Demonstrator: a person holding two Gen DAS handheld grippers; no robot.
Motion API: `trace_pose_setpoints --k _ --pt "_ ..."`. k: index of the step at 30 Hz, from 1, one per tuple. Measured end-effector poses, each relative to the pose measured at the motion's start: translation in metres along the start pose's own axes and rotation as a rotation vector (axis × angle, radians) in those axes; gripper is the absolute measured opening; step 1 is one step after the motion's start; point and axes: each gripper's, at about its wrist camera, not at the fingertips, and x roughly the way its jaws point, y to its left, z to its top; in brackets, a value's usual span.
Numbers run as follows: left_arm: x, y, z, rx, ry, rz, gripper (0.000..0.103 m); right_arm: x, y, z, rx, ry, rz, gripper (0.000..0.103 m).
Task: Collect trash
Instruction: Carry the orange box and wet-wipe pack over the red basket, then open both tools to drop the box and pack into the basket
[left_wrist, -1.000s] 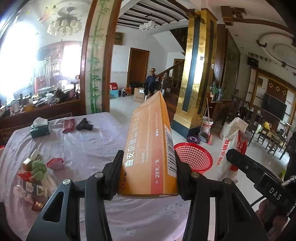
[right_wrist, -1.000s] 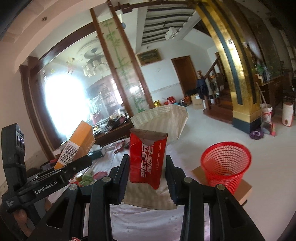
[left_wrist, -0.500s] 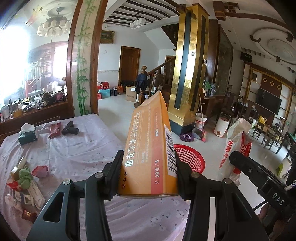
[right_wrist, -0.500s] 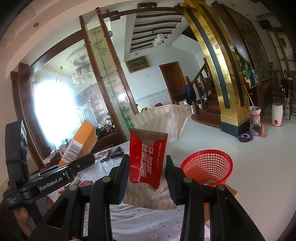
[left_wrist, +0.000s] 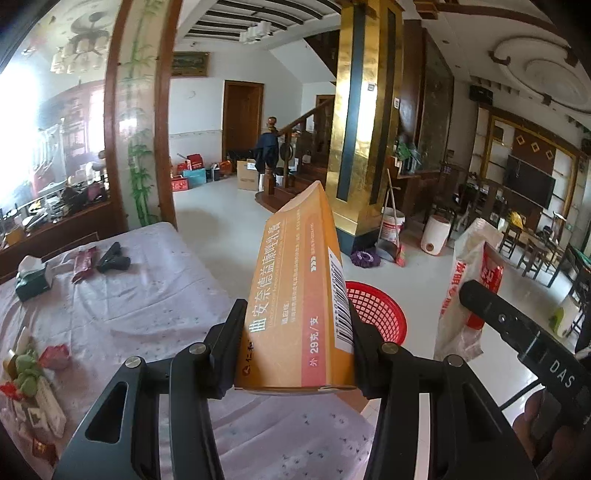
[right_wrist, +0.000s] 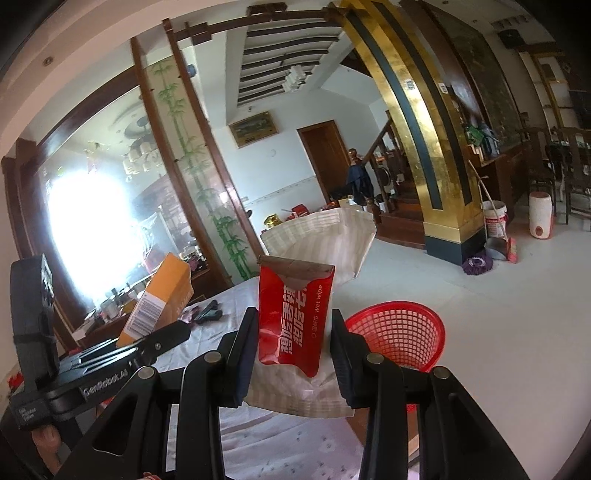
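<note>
My left gripper (left_wrist: 295, 347) is shut on an orange carton (left_wrist: 299, 295) with a barcode and holds it above the table's right edge. The carton also shows in the right wrist view (right_wrist: 157, 302). My right gripper (right_wrist: 293, 354) is shut on a red wet-wipe packet (right_wrist: 293, 317) together with a white striped bag (right_wrist: 325, 240) behind it. A red mesh basket (left_wrist: 376, 314) stands on the floor just past the table edge, beyond both grippers; it also shows in the right wrist view (right_wrist: 399, 332).
The table with a pale floral cloth (left_wrist: 129, 295) holds a tissue box (left_wrist: 31, 277), a dark red wrapper (left_wrist: 83, 258), a black clip (left_wrist: 112, 258) and several small packets (left_wrist: 29, 376) at the left. A gold pillar (left_wrist: 362, 129), bucket and broom stand beyond the basket.
Both grippers have moved right towards the red basket with their loads; the basket now sits nearer and more central below them. Both grips are unchanged.
</note>
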Motion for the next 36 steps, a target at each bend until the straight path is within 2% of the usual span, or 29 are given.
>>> trace_pose_setpoints --k 10,14,20,23,29,32,36 --pt "0.049 -0.023 0.011 0.028 0.031 -0.015 0.048 0.031 -0.031 0.012 0.028 0.011 -0.042 0.040" --pt "0.070 -0.026 0.013 0.027 0.046 -0.068 0.048 0.043 -0.045 0.014 0.044 0.024 -0.061 0.040" --pt "0.113 -0.029 0.012 0.013 0.114 -0.147 0.048 0.068 -0.076 0.010 0.092 0.061 -0.082 0.040" --pt "0.133 -0.031 0.011 0.018 0.137 -0.187 0.048 0.090 -0.093 0.002 0.128 0.113 -0.095 0.040" --pt "0.184 -0.036 0.004 -0.014 0.243 -0.286 0.048 0.123 -0.120 -0.010 0.176 0.186 -0.132 0.040" --pt "0.203 -0.036 0.000 -0.039 0.292 -0.306 0.048 0.132 -0.130 -0.012 0.194 0.205 -0.151 0.040" --pt "0.221 -0.038 -0.008 -0.028 0.327 -0.294 0.048 0.142 -0.145 -0.014 0.236 0.221 -0.149 0.040"
